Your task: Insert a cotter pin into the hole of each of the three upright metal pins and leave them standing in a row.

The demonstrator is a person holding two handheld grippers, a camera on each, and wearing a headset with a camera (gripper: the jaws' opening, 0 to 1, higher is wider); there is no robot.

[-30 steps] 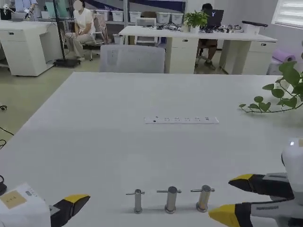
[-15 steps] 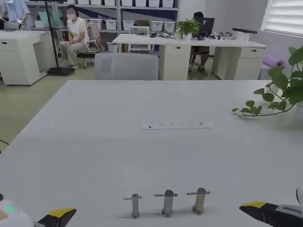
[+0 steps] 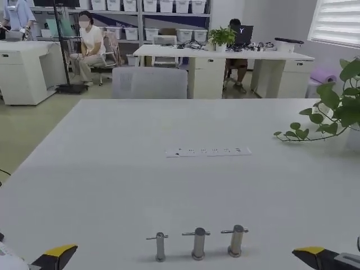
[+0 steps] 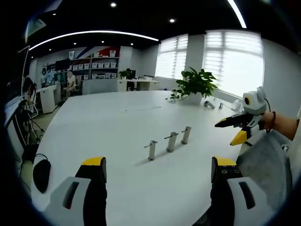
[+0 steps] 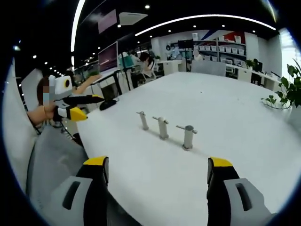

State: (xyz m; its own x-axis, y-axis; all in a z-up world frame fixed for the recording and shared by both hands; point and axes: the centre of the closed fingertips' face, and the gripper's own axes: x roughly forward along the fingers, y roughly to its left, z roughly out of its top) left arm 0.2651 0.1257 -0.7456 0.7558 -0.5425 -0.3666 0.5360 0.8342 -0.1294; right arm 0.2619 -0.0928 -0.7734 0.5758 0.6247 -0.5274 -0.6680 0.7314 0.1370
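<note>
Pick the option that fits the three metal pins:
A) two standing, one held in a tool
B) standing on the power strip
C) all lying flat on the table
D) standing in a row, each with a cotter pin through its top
D: the left pin, middle pin and right pin stand upright in a row on the table, each with a cotter pin crossing its top.
</note>
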